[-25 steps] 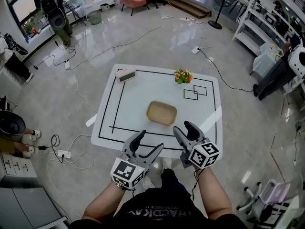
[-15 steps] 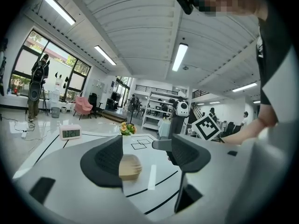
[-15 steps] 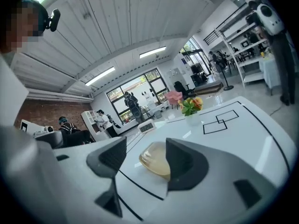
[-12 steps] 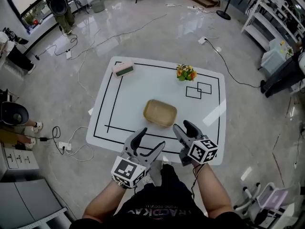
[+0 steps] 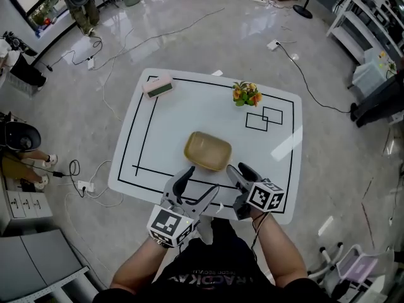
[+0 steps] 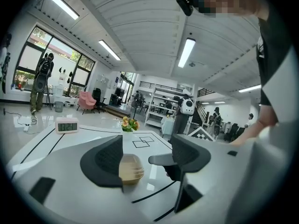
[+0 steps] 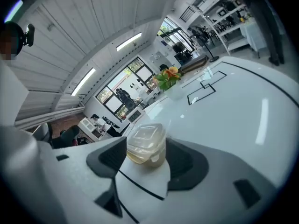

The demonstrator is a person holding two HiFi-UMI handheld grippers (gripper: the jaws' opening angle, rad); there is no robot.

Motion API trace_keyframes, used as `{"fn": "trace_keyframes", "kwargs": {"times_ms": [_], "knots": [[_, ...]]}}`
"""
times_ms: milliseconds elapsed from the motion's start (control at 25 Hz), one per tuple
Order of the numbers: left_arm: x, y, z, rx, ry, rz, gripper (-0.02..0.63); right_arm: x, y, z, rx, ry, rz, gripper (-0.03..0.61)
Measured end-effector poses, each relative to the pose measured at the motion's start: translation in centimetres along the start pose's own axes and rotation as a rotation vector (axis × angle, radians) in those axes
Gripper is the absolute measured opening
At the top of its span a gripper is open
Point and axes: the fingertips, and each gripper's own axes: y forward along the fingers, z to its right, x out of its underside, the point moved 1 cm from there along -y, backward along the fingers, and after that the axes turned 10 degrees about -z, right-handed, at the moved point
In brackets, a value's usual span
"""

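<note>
A shallow tan container with a clear lid (image 5: 207, 151) lies near the middle of a white table (image 5: 170, 118) marked with black lines. My left gripper (image 5: 199, 183) hovers open over the table's near edge, just short of the container's near left side, and the container (image 6: 130, 168) shows low between its jaws. My right gripper (image 5: 241, 171) is open too, at the container's near right corner. In the right gripper view the container (image 7: 145, 143) looms close between the open jaws (image 7: 146, 164), not touched. Neither gripper holds anything.
A small digital clock (image 5: 158, 86) stands at the table's far left corner. A little pot of flowers (image 5: 246, 94) stands at the far right, beside two overlapping black squares (image 5: 264, 117). Cables trail over the floor around the table. Shelves stand far right.
Both grippers have moved forward toward the container. The right gripper has closed in most and tilted, so the container now fills the gap between its jaws. Both stay open.
</note>
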Motion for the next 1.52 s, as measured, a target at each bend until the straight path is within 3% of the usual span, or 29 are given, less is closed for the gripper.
{"fn": "trace_keyframes", "kwargs": {"times_ms": [280,680,1520], "knots": [[0.3,1.6,-0.5,-0.021,-0.019,-0.021,0.318,0.1,2.0,2.1,-0.039,0.137,-0.033,0.247],[0.5,2.3,-1.4,-0.049,-0.046,-0.022,0.318,0.4,4.1,3.0,-0.084,0.247,-0.078,0.247],[0.6,0.8,-1.4,-0.049,-0.049,-0.019,0.318,-0.2,3.4,2.6,-0.069,0.235,-0.041,0.114]]}}
